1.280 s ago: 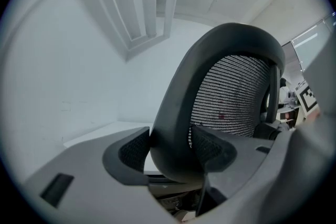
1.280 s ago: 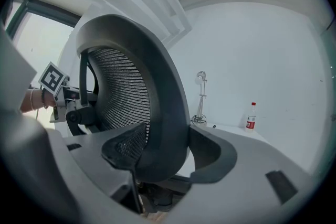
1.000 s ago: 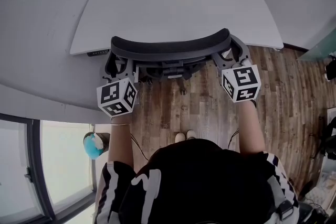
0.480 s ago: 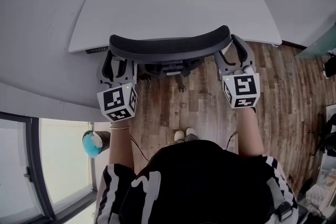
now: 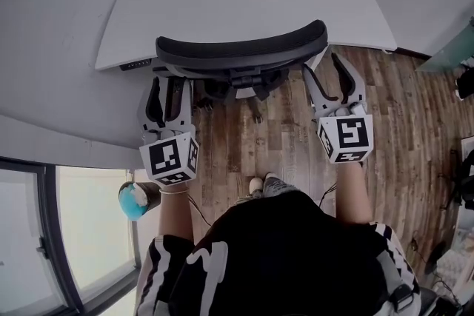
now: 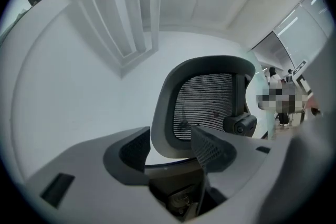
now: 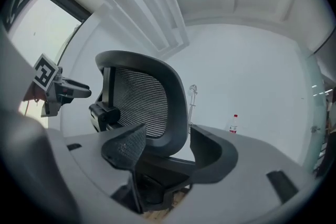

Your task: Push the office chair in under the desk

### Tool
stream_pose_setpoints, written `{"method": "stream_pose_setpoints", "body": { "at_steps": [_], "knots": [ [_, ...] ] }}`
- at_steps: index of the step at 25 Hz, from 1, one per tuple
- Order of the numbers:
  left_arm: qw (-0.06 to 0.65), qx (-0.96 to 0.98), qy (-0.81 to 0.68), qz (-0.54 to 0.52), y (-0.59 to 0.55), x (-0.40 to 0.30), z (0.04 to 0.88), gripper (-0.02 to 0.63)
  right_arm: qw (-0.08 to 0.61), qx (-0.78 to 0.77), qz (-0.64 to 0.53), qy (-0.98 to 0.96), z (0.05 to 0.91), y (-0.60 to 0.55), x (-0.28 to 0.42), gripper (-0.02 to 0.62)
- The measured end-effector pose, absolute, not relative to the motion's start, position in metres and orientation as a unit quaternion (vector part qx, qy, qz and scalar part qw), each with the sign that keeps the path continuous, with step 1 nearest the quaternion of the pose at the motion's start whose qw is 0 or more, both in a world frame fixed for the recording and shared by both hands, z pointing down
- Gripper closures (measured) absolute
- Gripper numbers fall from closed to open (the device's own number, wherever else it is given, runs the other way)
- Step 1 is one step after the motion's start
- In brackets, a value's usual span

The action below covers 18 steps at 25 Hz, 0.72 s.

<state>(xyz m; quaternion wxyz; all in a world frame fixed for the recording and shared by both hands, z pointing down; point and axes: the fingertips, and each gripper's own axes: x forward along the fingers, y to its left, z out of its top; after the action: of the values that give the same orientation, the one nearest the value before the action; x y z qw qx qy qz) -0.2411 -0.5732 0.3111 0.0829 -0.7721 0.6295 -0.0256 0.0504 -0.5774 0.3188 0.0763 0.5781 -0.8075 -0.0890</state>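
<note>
The chair (image 5: 241,52) is standing just ahead of both sets of fingertips. Its seat is lying out of sight under the desk (image 5: 222,0), and its backrest (image 6: 205,97) is sitting at the desk's front edge. From that position, the push is judged complete or nearly so.

Handling: the chair is judged heavy but free to roll on the wooden floor (image 5: 289,144), so it is calling for a steady push, not a lift. The backrest frame is looking rigid. The mesh panel is looking soft and is offering no firm bearing. Take hold at the frame's two outer ends, one gripper per end, to keep the chair from swivelling.

The left gripper (image 5: 168,85) is hanging released: its fingers (image 6: 123,152) are spread wide with nothing between them, and the frame's lower edge is showing beyond the gap. The right gripper (image 5: 335,72) is standing likewise, fingers (image 7: 126,147) parted and empty, with the backrest just beyond the tips.

Compared with one second ago, the backrest is lying farther in over the desk edge. Both grippers, then flanking the backrest ends, are now lying drawn back behind it.

Well beyond the right fingers, a bottle (image 7: 234,123) is standing at the desk's far corner.
</note>
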Motion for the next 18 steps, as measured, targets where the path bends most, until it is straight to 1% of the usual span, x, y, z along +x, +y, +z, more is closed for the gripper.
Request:
{"method": "stream_pose_setpoints", "body": {
  "at_steps": [10,14,15,16,17,18],
  "knots": [
    [0.072,-0.793,0.605,-0.006,-0.545,-0.231,0.318,0.365,0.058,0.567,-0.079,-0.818,0.325,-0.544,0.029,0.341],
    [0.066,-0.803,0.592,-0.007,-0.534,-0.221,0.322,0.397,0.05,0.547,-0.075,-0.832,0.324,-0.531,0.014,0.342],
    [0.066,-0.805,0.59,-0.008,-0.53,-0.22,0.322,0.418,0.049,0.541,-0.077,-0.836,0.323,-0.527,0.01,0.345],
    [0.066,-0.805,0.59,-0.007,-0.527,-0.219,0.322,0.45,0.048,0.537,-0.079,-0.838,0.322,-0.524,0.007,0.355],
    [0.065,-0.804,0.59,-0.006,-0.524,-0.218,0.322,0.468,0.046,0.535,-0.081,-0.84,0.321,-0.521,0.005,0.394],
    [0.063,-0.804,0.591,-0.004,-0.522,-0.217,0.323,0.48,0.045,0.533,-0.082,-0.841,0.321,-0.519,0.002,0.452]
  ]
}}
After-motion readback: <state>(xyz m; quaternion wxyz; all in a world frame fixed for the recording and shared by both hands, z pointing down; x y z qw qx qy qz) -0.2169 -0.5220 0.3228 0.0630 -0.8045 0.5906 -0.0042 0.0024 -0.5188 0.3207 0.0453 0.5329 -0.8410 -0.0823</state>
